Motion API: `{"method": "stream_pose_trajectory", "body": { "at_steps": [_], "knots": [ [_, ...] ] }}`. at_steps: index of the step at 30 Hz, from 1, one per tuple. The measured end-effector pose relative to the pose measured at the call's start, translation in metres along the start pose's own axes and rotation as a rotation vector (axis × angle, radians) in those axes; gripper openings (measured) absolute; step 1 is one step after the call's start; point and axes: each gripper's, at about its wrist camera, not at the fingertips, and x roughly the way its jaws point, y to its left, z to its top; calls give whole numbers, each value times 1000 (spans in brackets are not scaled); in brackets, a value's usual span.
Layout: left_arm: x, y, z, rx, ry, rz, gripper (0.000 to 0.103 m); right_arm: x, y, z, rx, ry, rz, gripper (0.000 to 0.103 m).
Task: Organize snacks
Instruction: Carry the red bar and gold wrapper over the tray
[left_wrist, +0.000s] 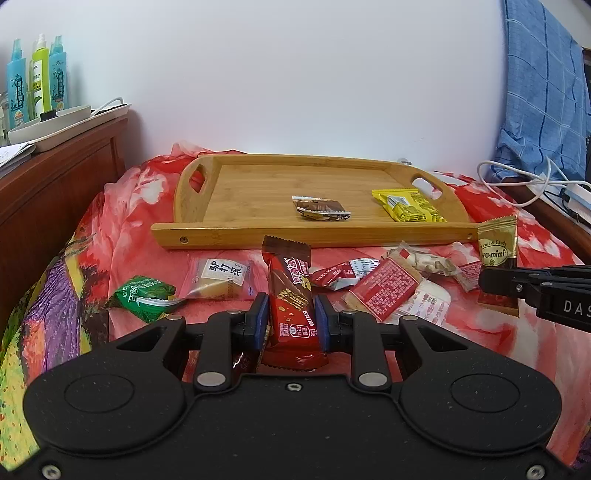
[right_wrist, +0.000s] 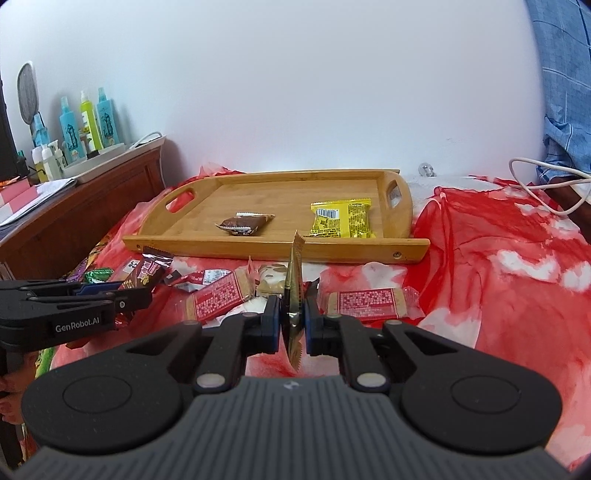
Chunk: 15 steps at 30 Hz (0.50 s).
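Observation:
My left gripper (left_wrist: 291, 317) is shut on a red chocolate wafer bar (left_wrist: 291, 295) held upright in front of the bamboo tray (left_wrist: 258, 236). My right gripper (right_wrist: 293, 321) is shut on a gold candy sachet (right_wrist: 293, 291), seen edge-on; the sachet also shows in the left wrist view (left_wrist: 496, 247). On the tray lie a brown wrapped snack (right_wrist: 243, 223) and a yellow packet (right_wrist: 341, 219). Loose snacks lie on the red cloth before the tray: a green packet (left_wrist: 146, 297), a white-label cake (left_wrist: 221, 277), red biscuit packs (right_wrist: 369, 302).
A wooden headboard (left_wrist: 55, 184) stands at the left, with a white tray and spray bottles (left_wrist: 37, 77) on top. A white cable (right_wrist: 546, 184) and blue checked cloth (left_wrist: 543, 92) are at the right. A white wall is behind the tray.

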Motion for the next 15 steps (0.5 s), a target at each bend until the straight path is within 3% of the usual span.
{"method": "stream_pose_trajectory", "body": {
  "at_steps": [15],
  "knots": [
    [-10,-11,24,15,-13,-25,25,-7,-4,20,40,-36,8,16]
  ]
}}
